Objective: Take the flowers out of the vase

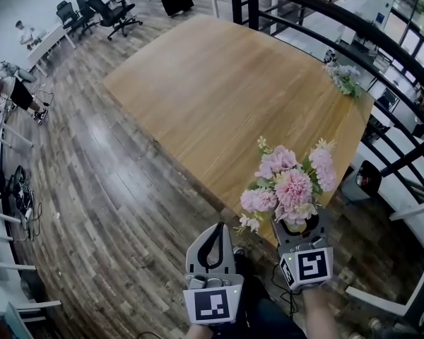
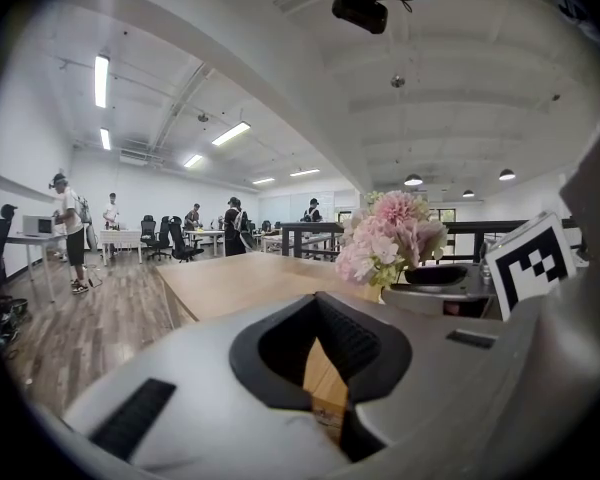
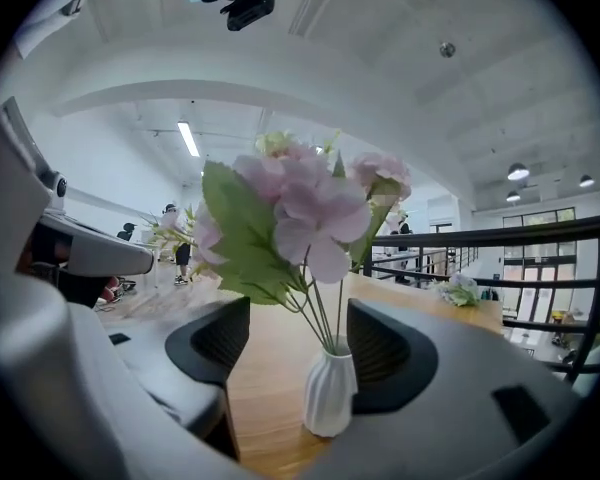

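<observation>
A bunch of pink flowers (image 1: 286, 182) with green leaves stands at the near edge of the wooden table (image 1: 219, 83); its blooms hide the vase in the head view. In the right gripper view the flowers (image 3: 300, 208) rise on thin stems from a small white ribbed vase (image 3: 330, 396). My right gripper (image 3: 298, 318) is open, with the vase between its pads and nearer the right one, not pressed by either. From above, the right gripper (image 1: 297, 221) sits just under the blooms. My left gripper (image 1: 217, 226) hangs left of the flowers, shut and empty (image 2: 320, 298).
A second small bunch of flowers (image 1: 343, 78) lies at the table's far right corner. A dark railing (image 1: 353, 27) curves behind the table. Office chairs (image 1: 106, 9), desks and people are at the far left across the plank floor.
</observation>
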The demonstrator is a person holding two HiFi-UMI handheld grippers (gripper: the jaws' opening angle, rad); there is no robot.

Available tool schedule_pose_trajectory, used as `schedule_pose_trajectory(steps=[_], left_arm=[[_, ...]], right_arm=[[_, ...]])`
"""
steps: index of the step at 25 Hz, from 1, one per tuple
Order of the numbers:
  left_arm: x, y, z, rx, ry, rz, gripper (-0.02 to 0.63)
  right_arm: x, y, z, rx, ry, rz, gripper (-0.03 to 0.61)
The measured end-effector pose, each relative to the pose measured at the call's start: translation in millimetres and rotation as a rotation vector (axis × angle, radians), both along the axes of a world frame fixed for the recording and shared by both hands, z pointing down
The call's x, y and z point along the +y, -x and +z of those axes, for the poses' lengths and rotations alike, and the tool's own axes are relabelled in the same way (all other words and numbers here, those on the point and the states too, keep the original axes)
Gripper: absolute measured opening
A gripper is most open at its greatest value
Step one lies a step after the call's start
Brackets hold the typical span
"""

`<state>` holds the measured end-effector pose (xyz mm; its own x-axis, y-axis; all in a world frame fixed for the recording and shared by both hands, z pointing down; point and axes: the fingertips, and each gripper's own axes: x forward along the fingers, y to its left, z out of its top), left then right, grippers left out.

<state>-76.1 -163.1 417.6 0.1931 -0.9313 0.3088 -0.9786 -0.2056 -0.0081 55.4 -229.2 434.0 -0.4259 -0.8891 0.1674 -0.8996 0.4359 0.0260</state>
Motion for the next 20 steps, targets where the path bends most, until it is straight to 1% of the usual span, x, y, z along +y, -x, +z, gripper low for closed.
schedule_pose_trajectory(steps=[7, 16, 20], left_arm=[[1.2, -5.4, 3.7, -0.006, 0.005, 0.004, 0.037], [1.0, -9.6, 5.8, 0.003, 0.01, 0.015, 0.035], [-0.2, -10.9, 6.6, 0.007, 0.009, 0.017, 0.035]], right_arm=[[-8.6, 0.0, 0.7, 0.022, -0.033, 0.001, 0.309], [-14.8, 5.3, -4.0, 0.0, -0.054, -0.013, 0.31], [-15.4, 3.7, -2.8, 0.008, -0.062, 0.004, 0.302]])
